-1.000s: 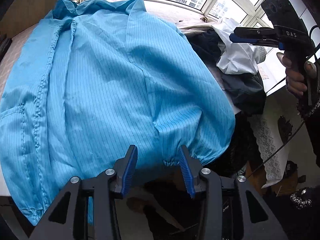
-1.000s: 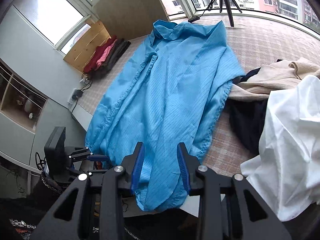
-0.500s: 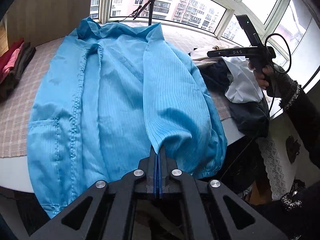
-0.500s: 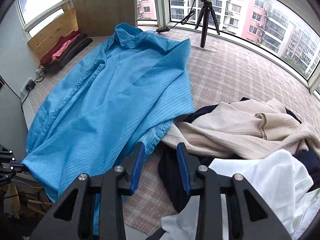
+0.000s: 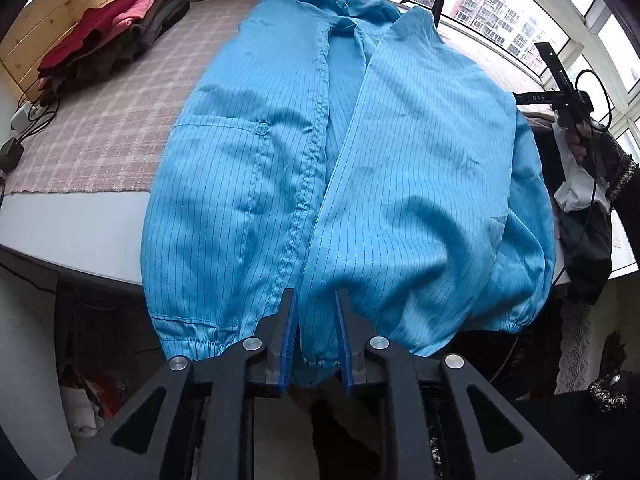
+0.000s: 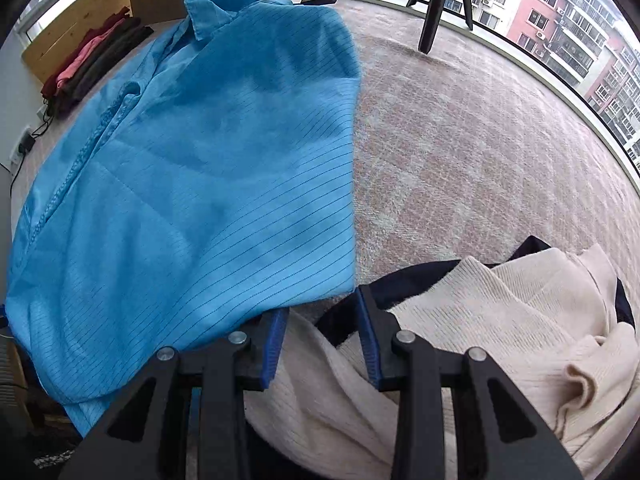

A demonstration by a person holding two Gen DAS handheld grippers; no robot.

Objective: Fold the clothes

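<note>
A blue pinstriped jacket (image 5: 400, 160) lies front-up on the table, its hem hanging over the near edge. Its right sleeve lies folded lengthwise over the front. My left gripper (image 5: 316, 320) sits at the near edge with its jaws partly apart. The sleeve's gathered cuff (image 5: 316, 360) hangs loose between them. In the right wrist view the jacket (image 6: 200, 180) fills the left half. My right gripper (image 6: 322, 340) is open above a cream sweater (image 6: 500, 340), just off the jacket's side edge, gripping nothing. A hand (image 5: 580, 140) holds it at the far right.
Folded red, pink and dark clothes (image 5: 112, 32) are stacked at the back left. A pile with the sweater, a dark garment (image 6: 420, 280) and a white one (image 5: 572, 200) lies to the right. A tripod (image 6: 436, 0) stands by the window. The checked cover (image 6: 480, 140) spreads behind.
My left gripper went from open to shut on the sleeve cuff, drew it over the jacket's front, and now has its jaws parted again. My right gripper moved over to the sweater pile.
</note>
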